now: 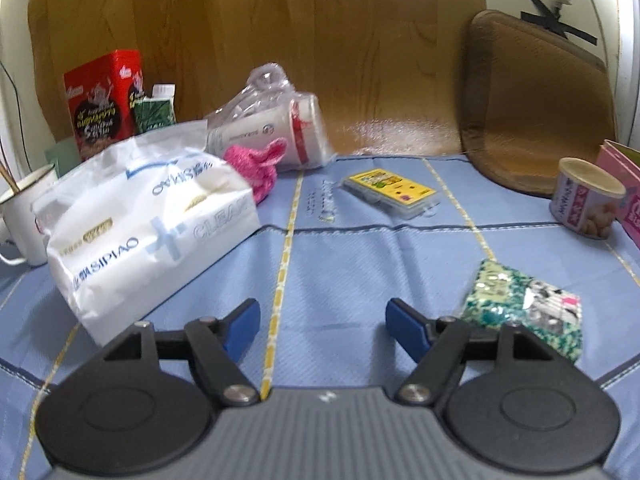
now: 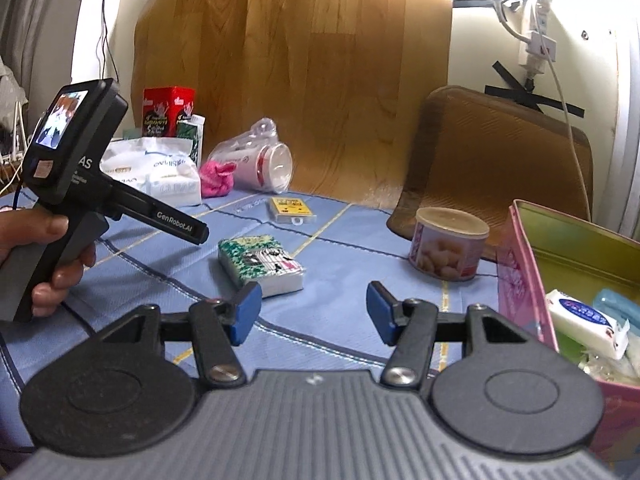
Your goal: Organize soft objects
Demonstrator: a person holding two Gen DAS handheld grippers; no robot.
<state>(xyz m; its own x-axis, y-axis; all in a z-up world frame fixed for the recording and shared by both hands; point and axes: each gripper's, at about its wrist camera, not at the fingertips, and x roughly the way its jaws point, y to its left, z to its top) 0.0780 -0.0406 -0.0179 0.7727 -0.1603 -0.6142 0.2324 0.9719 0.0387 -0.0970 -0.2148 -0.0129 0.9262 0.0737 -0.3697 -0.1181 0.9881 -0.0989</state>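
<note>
blue mat (image 1: pixel 340 264) | both tools agape, empty | tissue pack (image 2: pixel 262 264) near mat's middle

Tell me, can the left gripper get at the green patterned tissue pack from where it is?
Probably yes. The tissue pack lies flat on the blue cloth just right of the open left gripper, with nothing between them or on top of it.

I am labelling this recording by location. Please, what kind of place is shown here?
Probably a home, at a table set against a wall. A blue cloth covers the surface, household goods like a tissue bag and snack can lie about, and a power strip hangs on the wall.
</note>
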